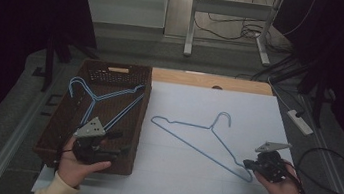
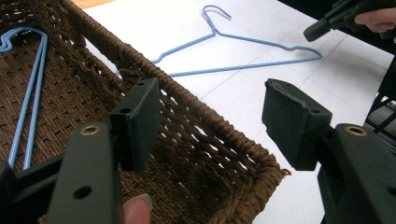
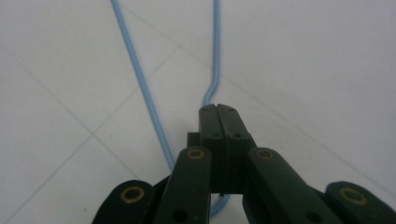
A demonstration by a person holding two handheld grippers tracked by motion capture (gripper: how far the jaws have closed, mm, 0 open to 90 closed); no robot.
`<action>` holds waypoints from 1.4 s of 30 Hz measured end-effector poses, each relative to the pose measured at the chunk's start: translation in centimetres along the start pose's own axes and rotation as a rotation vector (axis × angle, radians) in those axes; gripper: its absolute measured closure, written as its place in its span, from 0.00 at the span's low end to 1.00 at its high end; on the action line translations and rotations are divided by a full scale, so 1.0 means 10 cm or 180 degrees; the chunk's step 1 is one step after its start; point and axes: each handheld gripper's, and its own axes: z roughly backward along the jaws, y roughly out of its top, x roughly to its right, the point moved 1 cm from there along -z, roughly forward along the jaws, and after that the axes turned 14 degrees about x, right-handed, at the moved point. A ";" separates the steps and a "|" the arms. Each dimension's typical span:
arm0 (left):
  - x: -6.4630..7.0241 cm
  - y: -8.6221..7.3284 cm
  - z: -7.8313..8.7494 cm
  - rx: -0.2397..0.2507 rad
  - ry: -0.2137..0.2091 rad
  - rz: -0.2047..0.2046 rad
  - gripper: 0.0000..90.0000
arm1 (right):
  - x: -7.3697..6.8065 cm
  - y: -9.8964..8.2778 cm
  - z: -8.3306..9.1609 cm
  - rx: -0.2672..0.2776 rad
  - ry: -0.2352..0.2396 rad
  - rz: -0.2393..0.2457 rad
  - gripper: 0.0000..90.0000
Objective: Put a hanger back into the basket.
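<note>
Blue wire hanger (image 1: 204, 139) flat on white table (image 1: 174, 178), right tool (image 1: 248, 164) pinching its corner, left tool (image 1: 120, 151) wide over woven basket (image 1: 54, 132).

basket (image 1: 62, 128) at my left on the table (image 1: 173, 188) | one hanger (image 1: 104, 99) inside it, toward the far end | left gripper (image 1: 116, 142) over the basket's near right corner | second hanger (image 1: 195, 135) on the table right of the basket | right gripper (image 1: 248, 164) at that hanger's near right corner
</note>
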 end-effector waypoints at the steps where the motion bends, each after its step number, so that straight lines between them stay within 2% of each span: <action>1: 0.00 0.00 0.00 -0.0001 -0.0002 0.0000 0.41 | 0.00 -0.02 -0.01 -0.0066 0.0019 0.0028 1.00; 2: 0.00 0.00 0.01 0.0001 0.0000 -0.0002 0.41 | -0.02 -0.05 -0.03 -0.0174 0.0059 0.0052 1.00; 3: 0.00 0.01 0.01 0.0005 -0.0001 -0.0003 0.41 | -0.02 -0.05 -0.03 -0.0174 0.0059 0.0052 1.00; 8: 0.00 0.01 0.02 0.0009 -0.0005 0.0002 0.41 | -0.07 -0.14 -0.05 -0.0430 0.0092 0.0067 1.00; 9: 0.00 0.01 0.02 0.0007 -0.0008 0.0004 0.41 | -0.07 -0.16 -0.05 -0.0447 0.0085 0.0083 1.00; 12: 0.00 0.01 0.02 0.0008 -0.0015 0.0002 0.41 | -0.10 -0.20 0.00 -0.0463 0.0097 -0.0005 1.00; 16: 0.00 0.02 0.02 0.0020 -0.0018 -0.0001 0.41 | -0.20 -0.26 0.07 -0.0503 0.0179 -0.0090 1.00; 20: -0.01 0.02 0.01 0.0028 -0.0012 0.0003 0.41 | -0.39 -0.30 0.10 -0.0562 0.0370 -0.0124 1.00; 22: -0.01 0.02 0.01 0.0021 -0.0018 0.0001 0.41 | -0.48 -0.31 0.11 -0.0584 0.0443 -0.0096 1.00; 26: -0.01 0.02 0.00 0.0016 -0.0017 0.0003 0.41 | -0.67 -0.32 0.09 -0.0589 0.0684 -0.0043 1.00; 29: -0.01 0.02 -0.01 0.0010 -0.0017 0.0006 0.41 | -0.77 -0.31 0.06 -0.0587 0.0776 0.0005 1.00; 35: -0.01 0.01 -0.02 0.0004 -0.0024 0.0000 0.41 | -0.87 -0.28 0.00 -0.0562 0.0953 0.0032 1.00; 42: -0.01 0.01 -0.01 0.0031 0.0002 0.0010 0.41 | -1.06 -0.21 -0.10 -0.0592 0.1126 0.0164 1.00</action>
